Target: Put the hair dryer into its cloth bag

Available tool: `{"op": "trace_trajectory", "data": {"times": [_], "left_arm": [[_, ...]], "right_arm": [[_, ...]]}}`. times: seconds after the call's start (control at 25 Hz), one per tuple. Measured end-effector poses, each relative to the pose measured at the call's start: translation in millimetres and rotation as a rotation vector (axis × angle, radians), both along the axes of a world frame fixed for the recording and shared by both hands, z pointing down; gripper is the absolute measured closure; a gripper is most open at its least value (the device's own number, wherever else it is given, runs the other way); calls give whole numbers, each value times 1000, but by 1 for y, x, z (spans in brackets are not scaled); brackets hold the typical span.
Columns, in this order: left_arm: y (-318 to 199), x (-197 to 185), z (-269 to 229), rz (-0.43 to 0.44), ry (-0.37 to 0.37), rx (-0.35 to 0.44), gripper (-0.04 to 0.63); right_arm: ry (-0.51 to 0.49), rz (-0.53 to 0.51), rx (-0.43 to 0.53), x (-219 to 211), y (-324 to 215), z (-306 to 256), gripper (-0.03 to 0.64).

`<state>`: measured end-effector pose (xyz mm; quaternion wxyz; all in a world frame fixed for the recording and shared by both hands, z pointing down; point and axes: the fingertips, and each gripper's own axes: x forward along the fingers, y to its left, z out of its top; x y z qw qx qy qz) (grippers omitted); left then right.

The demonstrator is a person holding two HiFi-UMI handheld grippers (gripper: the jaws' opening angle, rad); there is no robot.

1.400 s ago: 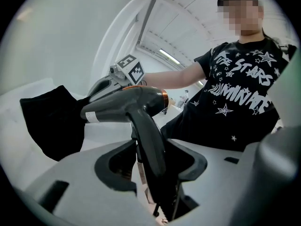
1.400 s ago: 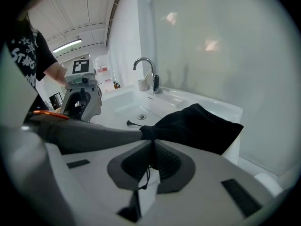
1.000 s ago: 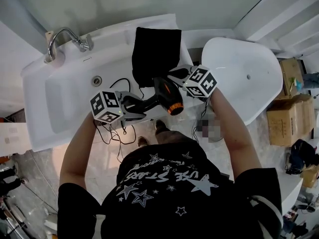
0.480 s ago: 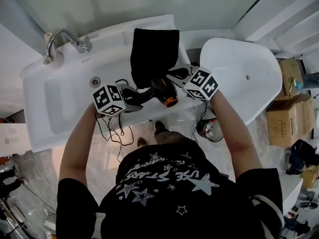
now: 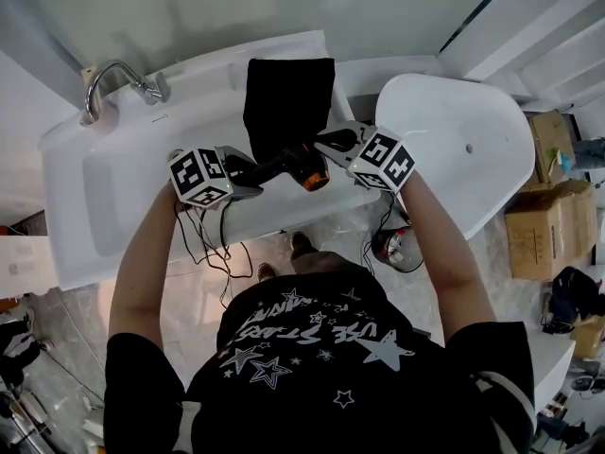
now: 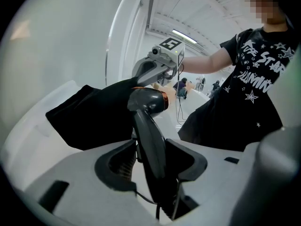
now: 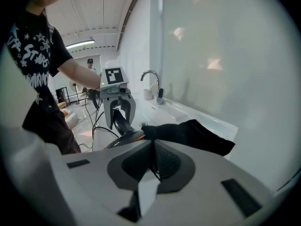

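Open over sink basin [image 5: 104, 197] left of cloth bag [image 5: 288, 102]; blocked back-left by faucet [image 5: 109, 74], behind by wall [image 5: 284, 8]; bathtub [image 5: 463, 140] close on right, cables [image 5: 202, 253] hanging off front edge.

Hair dryer [image 6: 148, 131] partly behind cloth bag [image 6: 94, 114]

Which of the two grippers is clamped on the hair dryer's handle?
The left gripper: its jaws clamp the hair dryer by the handle. The right gripper is shut on the edge of the black bag instead.
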<state>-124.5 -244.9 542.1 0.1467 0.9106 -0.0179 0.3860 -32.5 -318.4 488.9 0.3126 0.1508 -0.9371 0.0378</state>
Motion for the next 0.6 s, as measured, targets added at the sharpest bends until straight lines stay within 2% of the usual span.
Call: {"op": "trace_trajectory", "data": {"times": [0.32,0.6], "left_arm": [[-35,-5,0,-140,-50,48,388],[-39,-6,-5,-147,-35,15,388]], "right_arm": [[3,-13,53,2,0,-2,597],[54,-29,82,15,1,5,597]]}}
